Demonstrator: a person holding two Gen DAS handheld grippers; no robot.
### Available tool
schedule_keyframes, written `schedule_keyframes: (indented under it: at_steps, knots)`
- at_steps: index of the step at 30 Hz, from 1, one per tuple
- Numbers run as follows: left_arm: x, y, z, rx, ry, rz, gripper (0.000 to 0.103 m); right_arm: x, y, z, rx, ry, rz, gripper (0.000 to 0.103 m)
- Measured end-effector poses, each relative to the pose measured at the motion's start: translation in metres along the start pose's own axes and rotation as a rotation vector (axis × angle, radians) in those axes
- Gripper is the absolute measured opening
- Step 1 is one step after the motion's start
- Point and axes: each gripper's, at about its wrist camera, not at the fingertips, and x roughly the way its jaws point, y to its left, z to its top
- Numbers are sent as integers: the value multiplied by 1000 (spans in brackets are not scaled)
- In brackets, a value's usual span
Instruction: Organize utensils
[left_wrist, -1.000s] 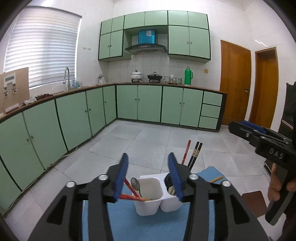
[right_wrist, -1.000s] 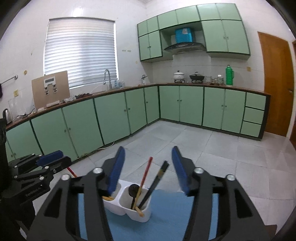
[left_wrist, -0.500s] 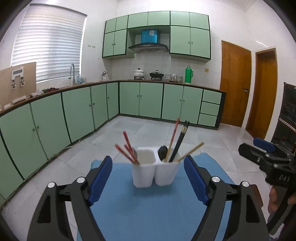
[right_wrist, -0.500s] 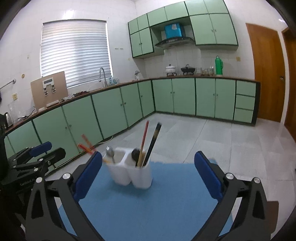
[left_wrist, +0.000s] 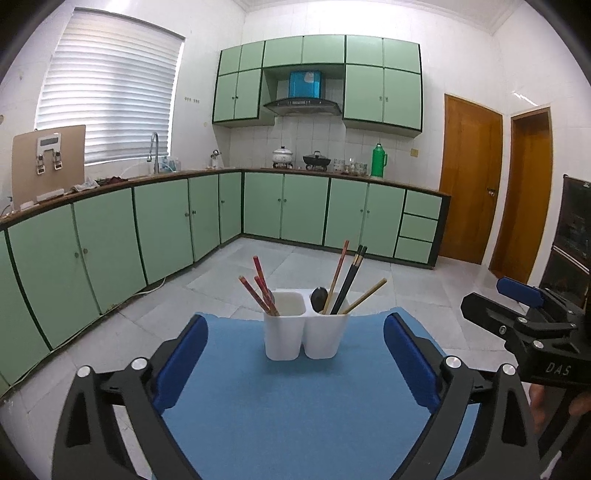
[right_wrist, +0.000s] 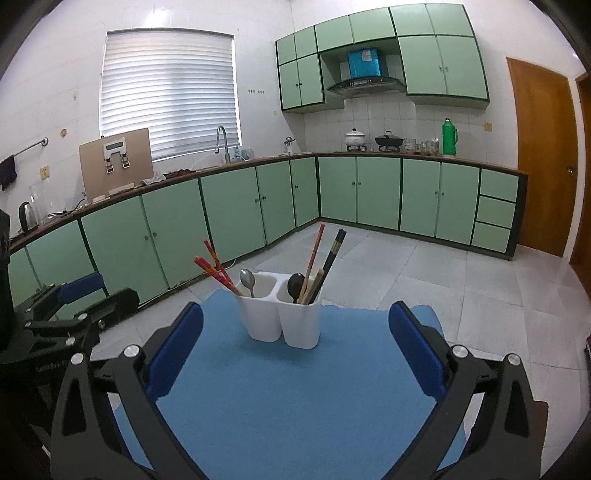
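Looks like the sorting is basically done: every utensil I can see sits in the white two-cup holder (left_wrist: 306, 328) at the far middle of the blue mat (left_wrist: 295, 398). Left gripper (left_wrist: 295, 354) and right gripper (right_wrist: 295, 350) both hang near, jaws wide apart and empty. Next I'd just check for strays.

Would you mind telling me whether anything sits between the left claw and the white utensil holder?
Nothing visible does: only bare blue mat lies between the open left claw and the white utensil holder.
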Motion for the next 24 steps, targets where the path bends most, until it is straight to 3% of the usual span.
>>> schedule_keyframes:
  at_steps: [24]
  knots:
    - [-51, -8, 10, 31, -90, 23, 97, -53, 19, 11, -59, -59, 2, 98]
